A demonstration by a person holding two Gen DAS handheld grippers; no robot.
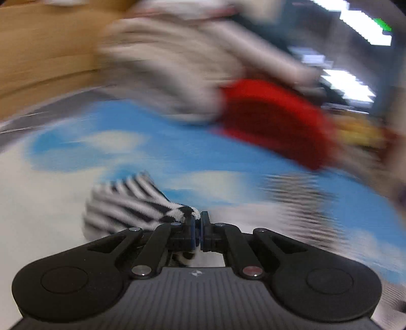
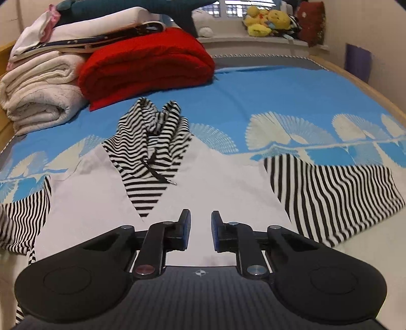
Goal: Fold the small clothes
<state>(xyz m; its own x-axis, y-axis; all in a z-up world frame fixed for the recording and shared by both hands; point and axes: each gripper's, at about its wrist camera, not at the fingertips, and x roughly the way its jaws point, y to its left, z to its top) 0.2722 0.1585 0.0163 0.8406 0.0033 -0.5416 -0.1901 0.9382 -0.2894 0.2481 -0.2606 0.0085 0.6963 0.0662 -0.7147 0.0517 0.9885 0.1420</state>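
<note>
- Left gripper (image 1: 197,223): jaws pinched together on a fold of the striped garment (image 1: 132,203); black-and-white cloth bunches to the left of the fingertips. This view is heavily motion-blurred.
- Behind it, blurred: cream quilts (image 1: 162,71), then a red blanket (image 1: 274,119) to their right, both on the blue-and-white bedspread (image 1: 106,132).
- Right wrist view, far left: folded cream quilts (image 2: 38,96) stacked at the bed's edge, red blanket (image 2: 147,66) beside them, more folded linens on top.
- Centre: the garment (image 2: 149,152) lies spread on the bedspread (image 2: 266,96), its white body flat, striped hood crumpled at the middle, a drawstring trailing out.
- Right gripper (image 2: 201,223): fingers apart, holding nothing, hovering over the white body.
- Right: one striped sleeve (image 2: 335,193) lies flat and extended.
- Far back right: yellow plush toys (image 2: 266,20) on a ledge.
</note>
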